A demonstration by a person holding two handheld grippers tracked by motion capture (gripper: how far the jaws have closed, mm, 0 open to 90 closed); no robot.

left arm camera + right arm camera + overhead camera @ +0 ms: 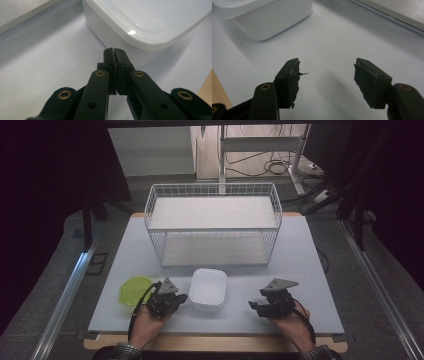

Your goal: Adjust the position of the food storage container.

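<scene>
Low, left tongs pinched, right tongs spread.

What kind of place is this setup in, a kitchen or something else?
Probably a lab or recording workspace, not a kitchen: dark curtains flank the table, cables trail on the floor behind it, and only a wire basket, a white container and a green lid sit on it.
</scene>
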